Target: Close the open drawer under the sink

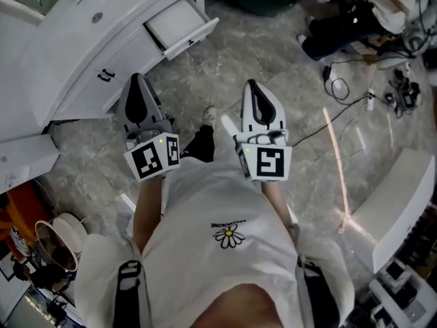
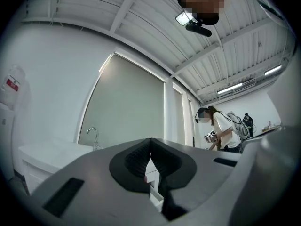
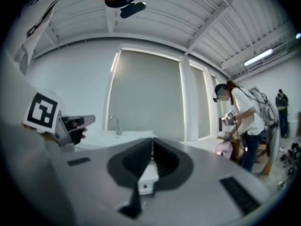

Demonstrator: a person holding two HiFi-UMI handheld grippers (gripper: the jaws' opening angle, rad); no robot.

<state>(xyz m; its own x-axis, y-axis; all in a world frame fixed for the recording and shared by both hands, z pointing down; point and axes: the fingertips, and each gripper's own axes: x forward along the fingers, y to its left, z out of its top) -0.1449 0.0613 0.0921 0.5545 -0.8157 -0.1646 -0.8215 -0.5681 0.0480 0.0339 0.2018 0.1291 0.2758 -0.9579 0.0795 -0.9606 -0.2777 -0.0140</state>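
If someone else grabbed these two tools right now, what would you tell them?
Left hand-held gripper: shut, empty.
Right hand-held gripper: shut, empty.
Both are held out in front of the person, short of the drawer, touching nothing.
Drawer: pulled out of the white sink cabinet.
Done: nothing yet.
Left: reach the drawer front and push it shut.

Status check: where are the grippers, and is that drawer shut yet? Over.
Left gripper and right gripper shut, empty. Drawer open, both grippers short of it. Only bare floor between.
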